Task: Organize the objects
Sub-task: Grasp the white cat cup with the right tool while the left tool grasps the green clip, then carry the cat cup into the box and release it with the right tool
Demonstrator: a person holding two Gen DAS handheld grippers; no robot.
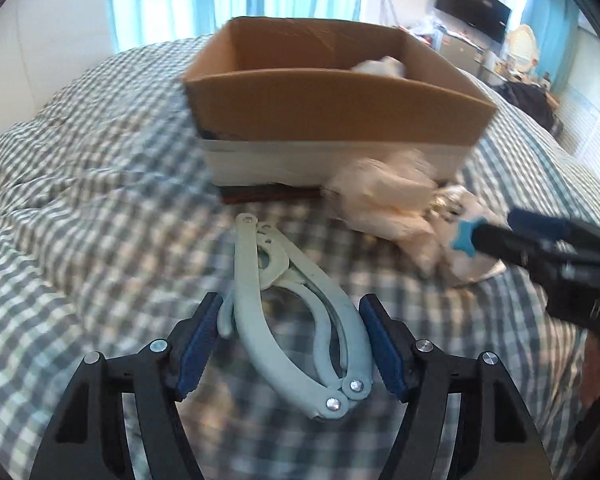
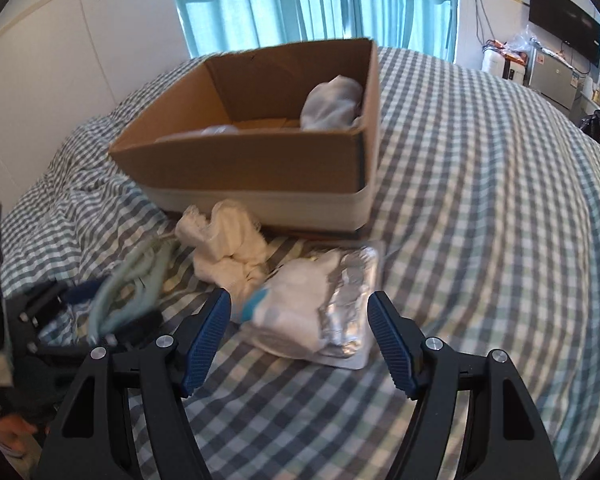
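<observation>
A pale blue-grey folding clip hanger [image 1: 296, 320] lies flat on the checked bedspread [image 1: 80, 208], just in front of the near wall of an open cardboard box [image 1: 332, 108] that sits toward the far side of the bed. Its long axis runs from the riveted hinge end, nearest the camera, away toward the box, leaning a little left. The left gripper [image 1: 290, 340] has its jaws spread wide to either side of the hanger's arms, the blue pads [image 1: 198, 344] clear of the plastic on both sides and holding nothing; the fingers point almost along the hanger's length, so a closing squeeze would bear across its narrow width.

To the hanger's right, against the box's near wall, is a crumpled cream cloth [image 1: 384, 200], and beyond that a white bundle on a foil-backed packet [image 2: 340, 304]. The right gripper [image 2: 300, 332] is likewise wide open and empty, its pads flanking the packet without touching it; in the left wrist view its blue-tipped finger shows dark and blurred at the right edge.

Inside the box, a balled white garment [image 2: 332, 100] rests in the far right corner, with something pale and indistinct by the near wall. The left gripper looks the nearer of the two to the hanger, and the box lies straight ahead of it, a short lift and carry away. Teal curtains [image 2: 312, 0] hang behind.
</observation>
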